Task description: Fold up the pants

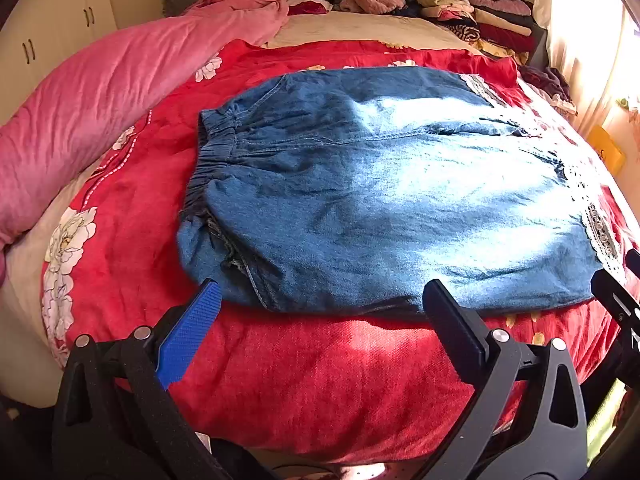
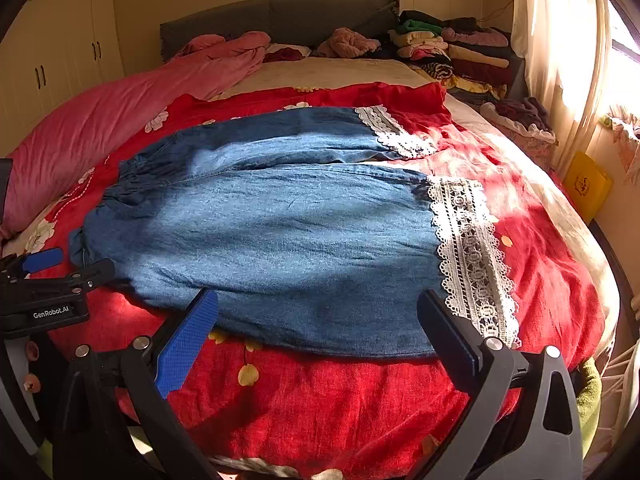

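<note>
We see the denim pants (image 2: 272, 232) spread flat on the red blanket (image 2: 340, 400); our left hand-held gripper (image 1: 320, 300) and right hand-held gripper (image 2: 316, 308) hover spread, empty.

A bed fills the room, spread with a red floral blanket (image 2: 360, 400) over a cream sheet (image 2: 340, 70). A rolled pink quilt (image 1: 100, 92) lies along its left side, up to a grey headboard (image 2: 280, 16). Stacked folded clothes (image 2: 452, 54) sit at the head on the right. Cream wardrobe doors (image 2: 60, 52) with dark handles line the left wall. Pale curtains (image 2: 560, 40) hang at the right, where bright sunlight falls in patches across the bedding.
</note>
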